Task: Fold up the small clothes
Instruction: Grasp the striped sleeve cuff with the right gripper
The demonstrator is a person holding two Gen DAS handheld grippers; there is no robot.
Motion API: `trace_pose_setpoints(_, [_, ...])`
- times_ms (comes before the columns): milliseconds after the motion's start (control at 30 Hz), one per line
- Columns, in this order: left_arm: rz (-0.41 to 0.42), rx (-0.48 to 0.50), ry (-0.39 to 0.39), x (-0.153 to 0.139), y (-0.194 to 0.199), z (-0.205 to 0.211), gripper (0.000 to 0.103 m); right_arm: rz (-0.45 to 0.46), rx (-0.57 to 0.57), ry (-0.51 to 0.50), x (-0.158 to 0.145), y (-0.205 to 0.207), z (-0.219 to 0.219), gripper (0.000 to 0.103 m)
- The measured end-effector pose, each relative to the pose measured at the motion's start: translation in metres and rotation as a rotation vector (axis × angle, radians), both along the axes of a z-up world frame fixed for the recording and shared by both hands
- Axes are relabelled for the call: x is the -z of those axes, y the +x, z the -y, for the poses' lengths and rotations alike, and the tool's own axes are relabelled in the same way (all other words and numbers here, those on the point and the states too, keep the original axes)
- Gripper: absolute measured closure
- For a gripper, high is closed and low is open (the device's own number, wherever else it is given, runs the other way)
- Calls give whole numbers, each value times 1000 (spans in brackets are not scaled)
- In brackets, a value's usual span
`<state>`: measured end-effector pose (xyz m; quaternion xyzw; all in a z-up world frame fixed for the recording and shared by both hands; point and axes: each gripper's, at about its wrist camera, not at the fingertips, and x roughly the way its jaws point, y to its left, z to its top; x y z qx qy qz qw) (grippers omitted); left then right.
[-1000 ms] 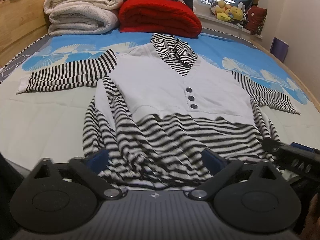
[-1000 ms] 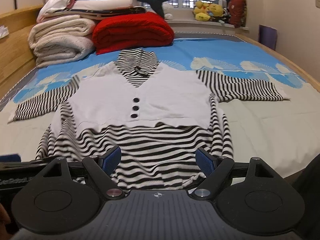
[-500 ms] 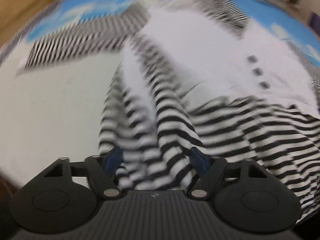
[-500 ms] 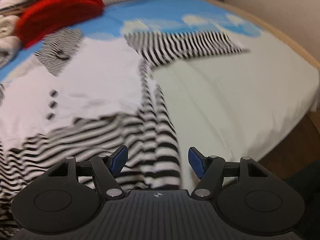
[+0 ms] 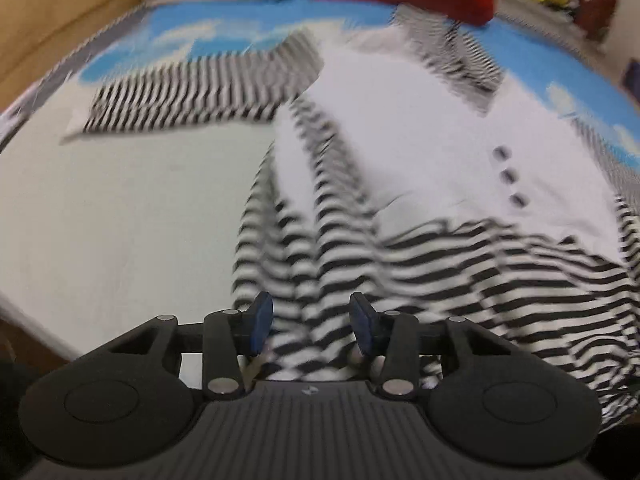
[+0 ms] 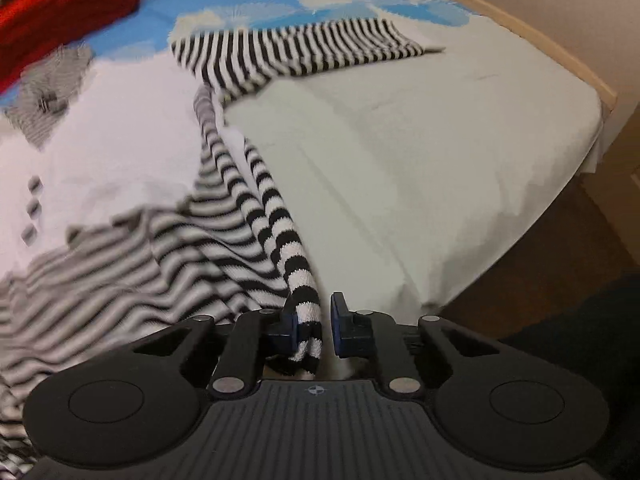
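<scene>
The striped top [image 5: 420, 184] lies flat on the bed [image 5: 120, 200], collar toward twelve o'clock, sleeves spread to either side. The step in hand looks like pinching both bottom corners of the hem. Judged well done, each grip takes both fabric layers right at the corner, and both corners then rise together toward twelve o'clock so the fold stays even.

The left gripper [image 5: 308, 324] sits low at six o'clock, pointing along the bed, fingers half open around the left hem corner, not pinching.

The right gripper [image 6: 314, 324] is equally low, fingers narrow around the right hem edge [image 6: 306, 304], not quite clamped.
</scene>
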<state>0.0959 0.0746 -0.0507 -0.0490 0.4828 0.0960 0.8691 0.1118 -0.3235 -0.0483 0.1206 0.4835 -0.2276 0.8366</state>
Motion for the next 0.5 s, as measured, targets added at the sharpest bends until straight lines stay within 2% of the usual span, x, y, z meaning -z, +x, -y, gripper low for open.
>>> trace_pose_setpoints(33, [-1,12,4,0,1,2,56,32,-4,11,-5,-2,0,88])
trace_pose_setpoints(67, [-35,17,10,5,3,3,56,52,-22,13,-7,-2,-3,84])
trace_pose_setpoints(100, [-87,1,12,15,6,1,56,50,-41,27,-6,1,-2,82])
trace_pose_setpoints(133, [-149,-31,-11,27,9,-6,56,29,-55,66,-1,3,-2,82])
trace_pose_setpoints(167, [-178,-65,-46,34,9,-13,55,-11,-50,103,7,3,-1,82])
trace_pose_setpoints(200, [-162,-76,-53,30,9,-15,55,-47,-38,107,12,2,1,80])
trace_pose_setpoints(233, [-141,-69,-25,22,9,-13,55,-61,-26,98,14,-2,1,75])
trace_pose_setpoints(267, [-98,-59,-10,15,8,-11,55,-53,-15,85,11,-3,2,68])
trace_pose_setpoints(300, [-46,-42,-5,6,7,-7,55,-38,-8,69,6,-4,1,67])
trace_pose_setpoints(367, [-9,-10,-7,-1,8,-2,55,39,-25,35,-8,-7,-3,67])
trace_pose_setpoints(433, [-36,13,-29,7,11,2,51,90,-64,-14,-16,-8,-11,66])
trace_pose_setpoints(500, [-150,2,-98,27,15,-1,49,62,-108,-30,-12,-3,-20,57])
